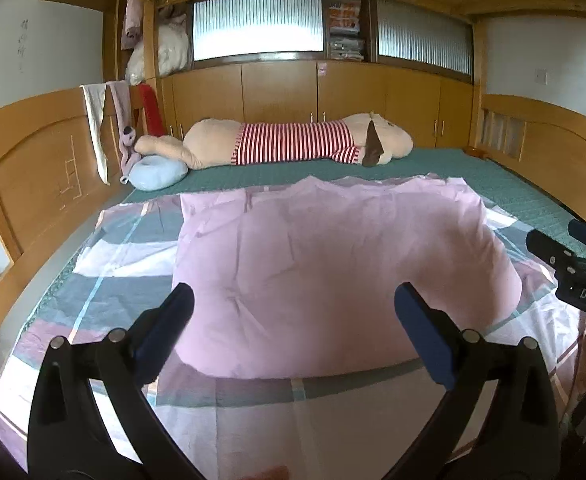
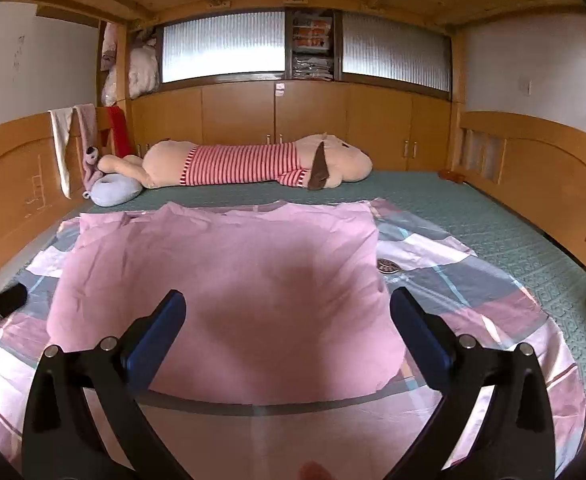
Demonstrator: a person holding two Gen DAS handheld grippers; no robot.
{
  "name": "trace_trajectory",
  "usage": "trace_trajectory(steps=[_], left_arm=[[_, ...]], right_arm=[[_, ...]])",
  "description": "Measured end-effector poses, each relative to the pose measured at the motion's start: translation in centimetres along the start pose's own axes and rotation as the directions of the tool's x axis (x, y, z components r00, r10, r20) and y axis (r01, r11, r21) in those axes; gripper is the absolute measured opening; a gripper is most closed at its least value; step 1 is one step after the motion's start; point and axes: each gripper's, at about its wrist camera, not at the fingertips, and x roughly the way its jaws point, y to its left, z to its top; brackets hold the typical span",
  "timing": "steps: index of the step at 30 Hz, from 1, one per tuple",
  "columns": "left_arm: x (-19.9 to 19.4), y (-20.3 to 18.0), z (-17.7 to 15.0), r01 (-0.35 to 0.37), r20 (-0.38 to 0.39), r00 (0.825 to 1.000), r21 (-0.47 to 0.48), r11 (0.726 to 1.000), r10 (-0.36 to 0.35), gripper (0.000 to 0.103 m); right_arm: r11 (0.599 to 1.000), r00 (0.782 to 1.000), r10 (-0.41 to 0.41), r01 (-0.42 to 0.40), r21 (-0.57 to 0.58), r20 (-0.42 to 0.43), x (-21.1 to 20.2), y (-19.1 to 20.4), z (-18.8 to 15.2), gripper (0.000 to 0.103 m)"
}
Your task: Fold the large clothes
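— Wooden cabinets and ribbed glass panels back your bed (image 1: 493,184), with a striped plush toy (image 1: 293,142) along its far side. Where is the garment?

— Your pink garment (image 1: 333,260) lies flat on a checked sheet (image 1: 133,248), which covers the green mattress.

— And the tools?

— Your left tool (image 1: 293,320) hangs over the garment's near edge, jaws spread wide, gripping nothing. Your right tool (image 2: 287,326) does the same from its side, fingers (image 2: 161,332) apart.

— What does each view add?

— Left wrist shows the right tool's black body at the right margin. Right wrist alone shows a dark oval emblem (image 2: 389,266) on the sheet just beside the garment's right edge.
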Motion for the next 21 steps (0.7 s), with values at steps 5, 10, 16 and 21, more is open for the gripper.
trace_trajectory(steps=[5,10,16,21], left_arm=[[-0.6,-0.5,0.3,-0.004,0.008,1.0,-0.017,1.0,0.004,0.101],[-1.3,-0.7,0.5,0.003,0.032,0.999,-0.028,1.0,-0.002,0.101],[-1.1,-0.8,0.4,-0.003,0.022,1.0,-0.029,1.0,0.004,0.101],[-1.3,-0.9,0.4,-0.007,0.03,1.0,-0.029,1.0,0.008,0.101]], right_arm=[[0.999,1.0,0.002,-0.001,-0.035,0.011,-0.4,1.3,-0.3,0.102],[0.996,0.999,-0.017,0.02,-0.087,0.037,-1.0,2.3,-0.6,0.102],[0.995,0.999,-0.012,0.016,-0.099,0.04,-1.2,2.7,-0.7,0.102],[0.996,0.999,-0.008,0.011,-0.09,0.036,-1.2,2.6,-0.8,0.102]])
